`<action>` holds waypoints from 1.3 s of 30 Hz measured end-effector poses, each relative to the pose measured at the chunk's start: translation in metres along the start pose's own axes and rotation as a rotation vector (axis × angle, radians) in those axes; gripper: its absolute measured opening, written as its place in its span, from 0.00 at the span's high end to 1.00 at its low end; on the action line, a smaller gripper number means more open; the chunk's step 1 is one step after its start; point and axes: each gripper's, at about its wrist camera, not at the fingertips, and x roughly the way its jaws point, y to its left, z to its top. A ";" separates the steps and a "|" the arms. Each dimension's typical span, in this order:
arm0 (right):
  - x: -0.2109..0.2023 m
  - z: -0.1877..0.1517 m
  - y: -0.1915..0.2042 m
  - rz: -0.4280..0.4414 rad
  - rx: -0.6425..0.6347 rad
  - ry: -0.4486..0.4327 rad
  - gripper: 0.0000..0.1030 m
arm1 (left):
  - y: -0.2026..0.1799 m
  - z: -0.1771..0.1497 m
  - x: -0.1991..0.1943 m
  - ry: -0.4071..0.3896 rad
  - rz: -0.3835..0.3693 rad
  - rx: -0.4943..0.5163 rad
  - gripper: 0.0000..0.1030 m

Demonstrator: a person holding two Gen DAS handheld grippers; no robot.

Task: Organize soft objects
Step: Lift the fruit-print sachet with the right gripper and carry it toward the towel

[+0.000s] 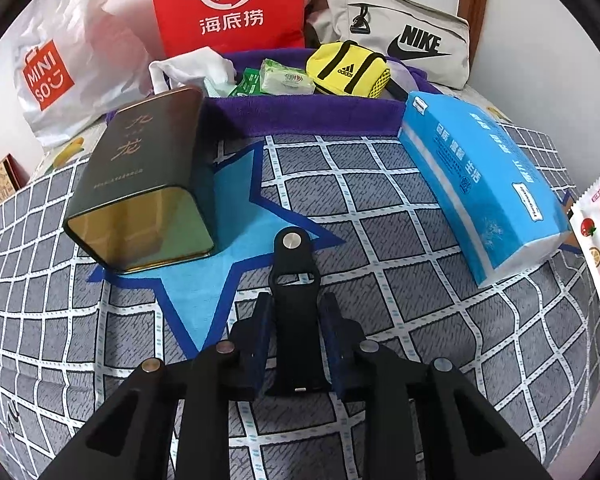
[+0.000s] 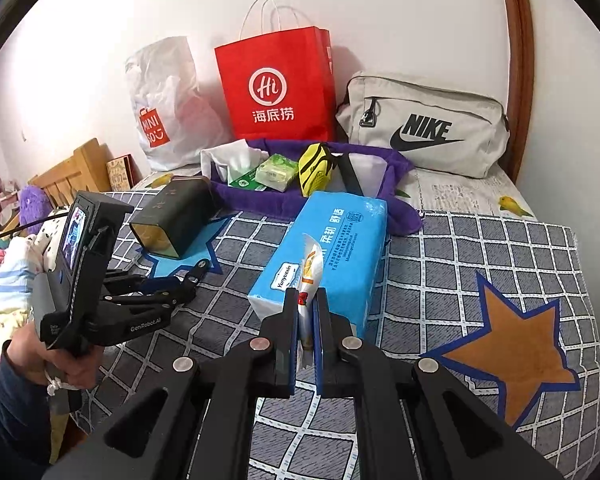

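Observation:
My right gripper [image 2: 305, 300] is shut on a thin white snack packet [image 2: 311, 268] printed with fruit, held edge-on above the bed; the packet also shows at the right edge of the left wrist view [image 1: 598, 232]. A blue tissue pack [image 2: 328, 256] lies just behind it, also in the left wrist view [image 1: 480, 184]. My left gripper [image 1: 294, 300] hovers low over the checked bedspread, its pads close to a black centre piece with nothing soft between them; it shows from the side in the right wrist view [image 2: 196, 270]. A purple cloth bin [image 1: 300, 114] holds a yellow pouch [image 1: 348, 70] and green packets [image 1: 286, 78].
A dark metal tin [image 1: 140, 184] lies on its side left of the left gripper. Against the wall stand a white Miniso bag [image 2: 160, 120], a red paper bag [image 2: 276, 92] and a grey Nike bag [image 2: 424, 128]. A wooden bed frame [image 2: 76, 172] is at the left.

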 end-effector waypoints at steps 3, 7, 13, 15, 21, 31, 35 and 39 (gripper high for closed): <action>0.003 0.001 -0.001 0.005 0.008 0.008 0.94 | 0.000 0.000 0.000 0.002 -0.003 0.000 0.80; 0.007 0.003 0.000 0.010 0.009 0.020 0.94 | 0.001 0.001 -0.001 0.019 -0.014 0.001 0.80; 0.010 0.011 -0.001 0.011 0.016 0.029 0.94 | 0.006 0.003 -0.014 0.015 -0.037 -0.019 0.80; 0.010 0.015 -0.002 0.012 0.018 0.028 0.94 | 0.008 0.006 -0.021 0.007 -0.040 -0.025 0.80; 0.015 0.028 0.000 0.015 0.011 0.030 0.94 | 0.019 0.017 -0.043 -0.026 -0.060 -0.054 0.80; 0.030 0.056 0.001 0.019 0.015 0.031 0.93 | 0.033 0.048 -0.062 -0.067 -0.064 -0.059 0.81; 0.038 0.070 0.001 0.023 0.007 0.035 0.93 | 0.039 0.062 -0.063 -0.078 -0.061 -0.062 0.80; 0.046 0.083 0.002 0.028 0.001 0.033 0.93 | 0.045 0.076 -0.061 -0.087 -0.061 -0.071 0.80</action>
